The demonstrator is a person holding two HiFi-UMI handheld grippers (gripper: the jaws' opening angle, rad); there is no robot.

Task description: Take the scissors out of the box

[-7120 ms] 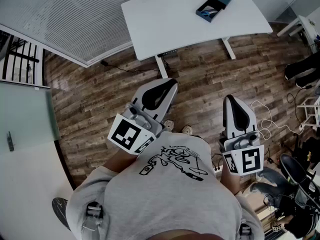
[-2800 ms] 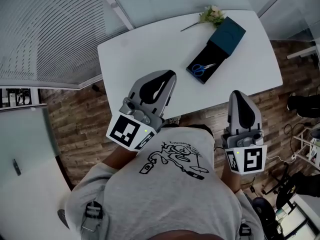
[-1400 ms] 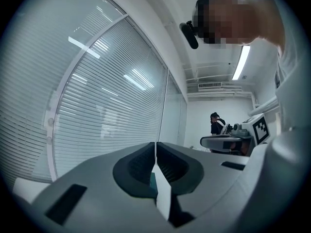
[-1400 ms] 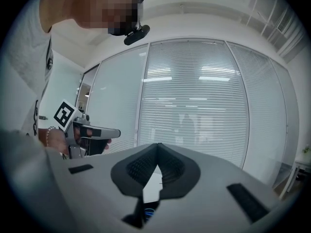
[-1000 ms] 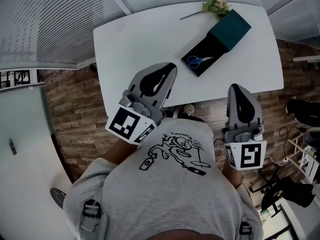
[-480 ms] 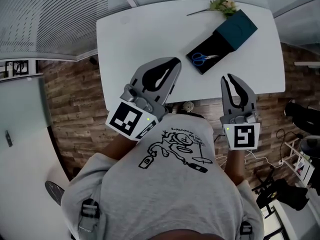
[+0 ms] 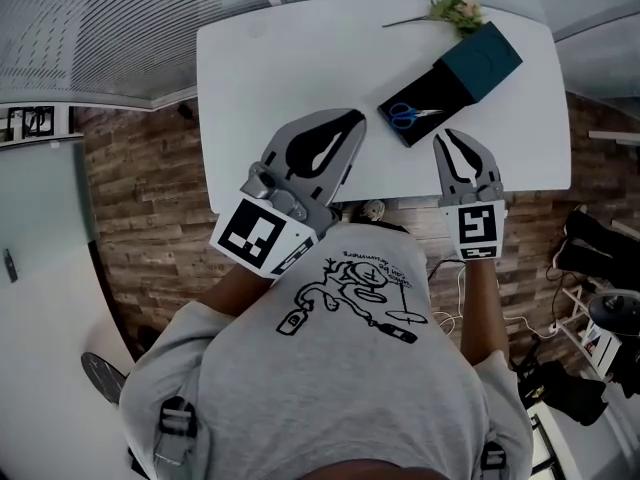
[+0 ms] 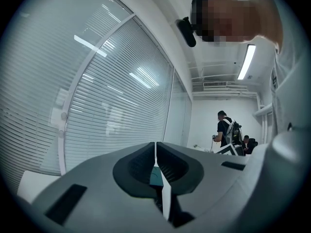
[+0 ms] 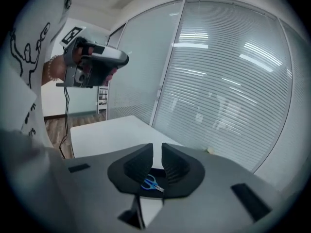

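Blue-handled scissors (image 7: 410, 115) lie in an open black box (image 7: 432, 90) on the white table (image 7: 280, 58); its teal lid (image 7: 484, 56) lies folded back at the far end. In the right gripper view the scissors (image 9: 151, 183) show through the gap between the jaws, farther off. My right gripper (image 7: 452, 136) hovers over the table's near edge just short of the box. Its jaws have just been opening and stand slightly open with nothing between them. To the left of the box my left gripper (image 7: 350, 118) is shut and holds nothing.
A sprig of pale flowers (image 7: 455, 10) lies beyond the lid at the table's far edge. Wooden floor (image 7: 140, 198) runs under the near edge, with cables and dark gear (image 7: 590, 248) at the right. A blind-covered glass wall (image 8: 107, 106) stands behind the table.
My right gripper has come forward and down from beside my body to the table's near edge by the box, and its jaws have parted. The left gripper has stayed put.
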